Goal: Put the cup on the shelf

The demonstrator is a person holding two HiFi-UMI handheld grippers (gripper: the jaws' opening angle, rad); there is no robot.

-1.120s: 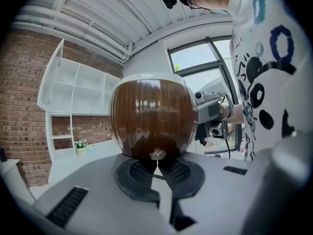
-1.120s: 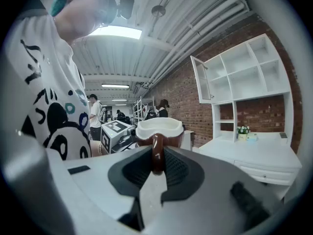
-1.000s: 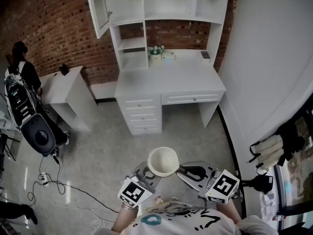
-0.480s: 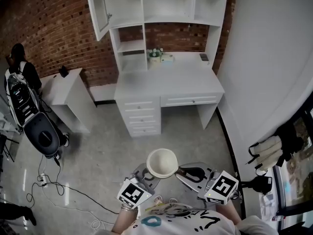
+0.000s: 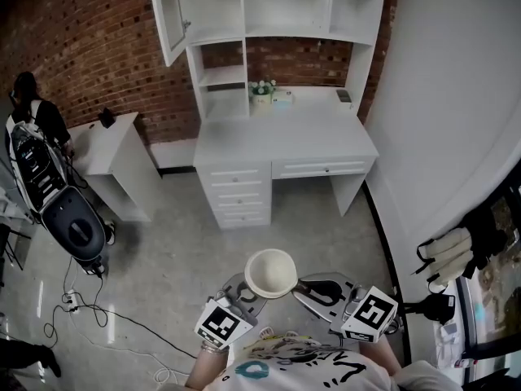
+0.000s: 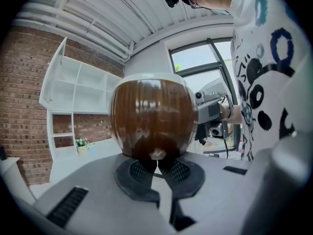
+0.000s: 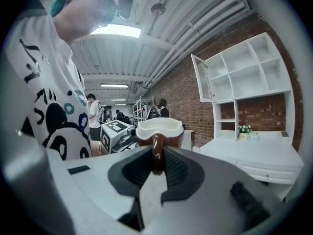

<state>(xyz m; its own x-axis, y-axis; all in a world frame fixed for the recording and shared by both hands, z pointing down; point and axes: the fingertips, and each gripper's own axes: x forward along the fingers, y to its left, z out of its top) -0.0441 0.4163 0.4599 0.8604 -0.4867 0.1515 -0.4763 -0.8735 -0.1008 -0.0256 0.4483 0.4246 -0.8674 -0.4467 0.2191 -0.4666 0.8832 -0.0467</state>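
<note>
The right hand-held gripper point(image 7: 156, 163) is clamping narrowly on the handle of the cup point(image 5: 271, 272). The left hand-held gripper point(image 6: 156, 163) is setting its nearly closed jaws against the cup's base; whether it is pinching there is unclear. The cup is hanging over the floor point(image 5: 163, 251), well short of the table point(image 5: 285, 133). Carrying it level, with both grippers moving together, seems wise. The cup is looking empty, and the shelf point(image 5: 281, 6) compartments above the table are standing bare.

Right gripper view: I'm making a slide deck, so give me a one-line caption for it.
Right gripper shut on the brown handle of the cup, white shelf unit against the brick wall beyond.
</note>
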